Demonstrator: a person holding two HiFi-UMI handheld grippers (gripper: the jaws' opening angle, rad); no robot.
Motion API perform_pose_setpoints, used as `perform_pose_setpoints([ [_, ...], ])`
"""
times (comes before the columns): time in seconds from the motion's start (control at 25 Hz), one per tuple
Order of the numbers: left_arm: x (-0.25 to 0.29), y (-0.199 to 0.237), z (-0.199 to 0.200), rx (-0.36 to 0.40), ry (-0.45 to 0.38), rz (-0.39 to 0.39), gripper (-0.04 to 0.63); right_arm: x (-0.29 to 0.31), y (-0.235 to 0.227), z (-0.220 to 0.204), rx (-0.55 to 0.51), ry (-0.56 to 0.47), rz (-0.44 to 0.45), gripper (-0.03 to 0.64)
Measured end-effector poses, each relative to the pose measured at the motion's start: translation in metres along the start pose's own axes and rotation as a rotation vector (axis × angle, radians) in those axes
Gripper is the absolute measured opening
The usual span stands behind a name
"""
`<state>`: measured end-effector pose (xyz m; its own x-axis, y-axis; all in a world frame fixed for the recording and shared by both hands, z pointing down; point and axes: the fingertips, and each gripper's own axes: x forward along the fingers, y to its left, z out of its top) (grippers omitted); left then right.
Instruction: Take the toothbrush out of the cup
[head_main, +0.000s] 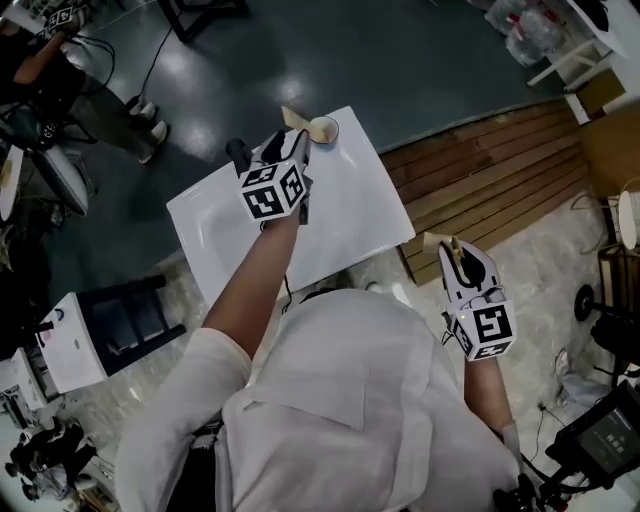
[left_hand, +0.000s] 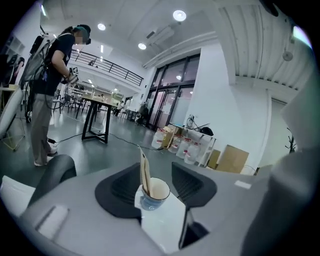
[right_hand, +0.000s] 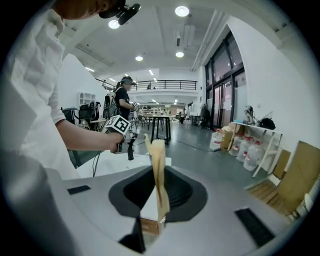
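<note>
A white cup (head_main: 323, 129) with a blue band stands at the far corner of the white table (head_main: 350, 215). A pale wooden toothbrush (head_main: 293, 117) leans upright inside it. My left gripper (head_main: 300, 142) is open just short of the cup. In the left gripper view the cup (left_hand: 154, 195) and toothbrush (left_hand: 144, 172) sit in line with the gap of the left gripper (left_hand: 156, 190), and neither pad touches them. My right gripper (head_main: 455, 252) hovers off the table's right side, shut on a second beige toothbrush (right_hand: 158, 170) that stands up between its jaws.
Wooden decking (head_main: 500, 180) lies right of the table, grey floor beyond it. Water bottles (head_main: 530, 30) stand at the far right. Another person (left_hand: 50, 90) stands at the far left by black-legged tables. A small white cabinet (head_main: 70, 345) sits at my left.
</note>
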<state>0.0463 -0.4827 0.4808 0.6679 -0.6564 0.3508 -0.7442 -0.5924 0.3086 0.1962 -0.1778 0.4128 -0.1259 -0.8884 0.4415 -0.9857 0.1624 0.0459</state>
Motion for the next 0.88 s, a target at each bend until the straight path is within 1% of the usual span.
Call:
perform_pose_setpoints([
  [0.16,0.028,0.007,-0.003,-0.031,0.007,0.006,0.179,-0.002,-0.006,-0.008,0.033,0.028,-0.038,0.054],
  [0.28,0.045,0.015,-0.002,-0.039,0.014,0.02,0.179,-0.006,-0.01,-0.009,0.051,0.04,-0.07,0.054],
  [0.52,0.061,0.018,-0.004,0.019,0.041,0.033,0.172,-0.013,-0.017,-0.016,0.065,0.059,-0.115,0.054],
  [0.6,0.062,0.02,-0.007,0.021,0.05,0.044,0.136,-0.014,-0.019,-0.016,0.068,0.061,-0.12,0.054],
  [0.68,0.063,0.02,-0.008,0.026,0.05,0.049,0.071,-0.015,-0.019,-0.016,0.069,0.061,-0.123,0.054],
  [0.88,0.062,0.017,-0.003,0.027,0.023,0.036,0.063,-0.016,-0.021,-0.017,0.067,0.061,-0.121,0.054],
])
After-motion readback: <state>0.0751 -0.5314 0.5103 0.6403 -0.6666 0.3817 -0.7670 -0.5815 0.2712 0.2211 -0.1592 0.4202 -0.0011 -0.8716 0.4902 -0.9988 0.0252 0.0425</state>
